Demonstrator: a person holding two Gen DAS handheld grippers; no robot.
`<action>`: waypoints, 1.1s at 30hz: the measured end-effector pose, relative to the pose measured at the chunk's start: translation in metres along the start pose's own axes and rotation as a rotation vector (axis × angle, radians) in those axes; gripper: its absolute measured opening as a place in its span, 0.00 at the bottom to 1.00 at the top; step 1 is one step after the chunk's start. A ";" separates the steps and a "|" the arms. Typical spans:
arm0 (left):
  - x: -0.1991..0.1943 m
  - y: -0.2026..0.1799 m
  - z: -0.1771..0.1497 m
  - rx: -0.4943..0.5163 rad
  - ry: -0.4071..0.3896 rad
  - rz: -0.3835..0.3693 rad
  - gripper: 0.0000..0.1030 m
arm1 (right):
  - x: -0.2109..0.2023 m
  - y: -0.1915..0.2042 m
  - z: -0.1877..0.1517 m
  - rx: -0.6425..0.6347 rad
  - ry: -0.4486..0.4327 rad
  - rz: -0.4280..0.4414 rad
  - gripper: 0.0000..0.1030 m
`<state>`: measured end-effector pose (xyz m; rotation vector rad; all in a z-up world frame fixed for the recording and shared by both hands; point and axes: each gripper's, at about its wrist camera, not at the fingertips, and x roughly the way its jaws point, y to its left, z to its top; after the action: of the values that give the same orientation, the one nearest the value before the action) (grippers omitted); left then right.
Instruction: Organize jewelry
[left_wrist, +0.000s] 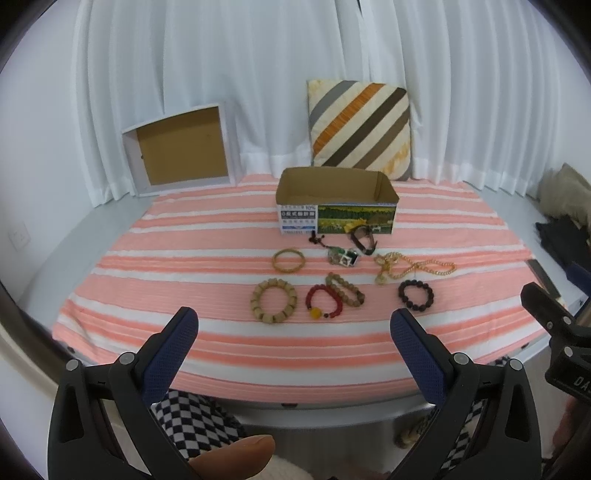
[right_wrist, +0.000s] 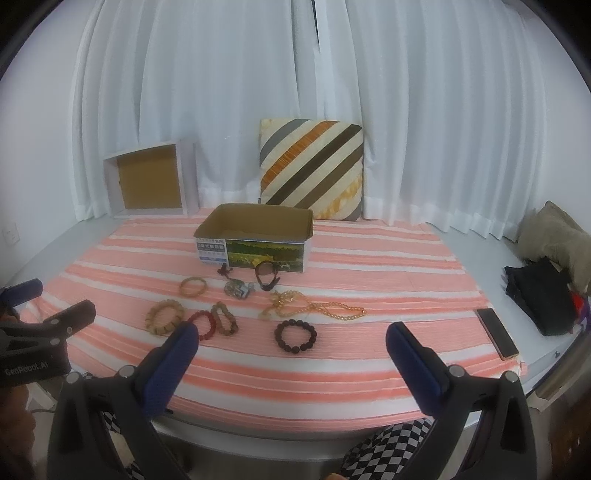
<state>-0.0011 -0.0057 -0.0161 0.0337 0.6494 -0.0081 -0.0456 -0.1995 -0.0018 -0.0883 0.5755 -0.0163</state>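
Bracelets (left_wrist: 274, 300) and a gold necklace (left_wrist: 415, 267) lie loose on the striped cloth (left_wrist: 184, 240) before the open cardboard box (left_wrist: 336, 201), left gripper (left_wrist: 294, 325) and right gripper (right_wrist: 292, 339) both gaping, empty, at the near edge.

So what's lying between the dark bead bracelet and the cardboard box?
The long golden bead necklace lies between the dark bracelet and the box, with a brown watch nearer the box; the right wrist view shows it.
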 end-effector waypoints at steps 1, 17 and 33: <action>0.000 0.000 -0.001 0.000 0.001 -0.001 1.00 | -0.002 0.000 0.000 0.000 -0.001 0.000 1.00; 0.003 0.001 0.004 0.000 0.007 -0.001 1.00 | -0.002 -0.001 0.001 0.000 0.000 0.001 1.00; 0.003 0.001 0.006 0.000 0.009 0.000 1.00 | -0.003 -0.001 0.001 0.000 0.001 -0.001 1.00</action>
<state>0.0044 -0.0050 -0.0133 0.0333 0.6583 -0.0079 -0.0475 -0.1999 0.0011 -0.0881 0.5763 -0.0170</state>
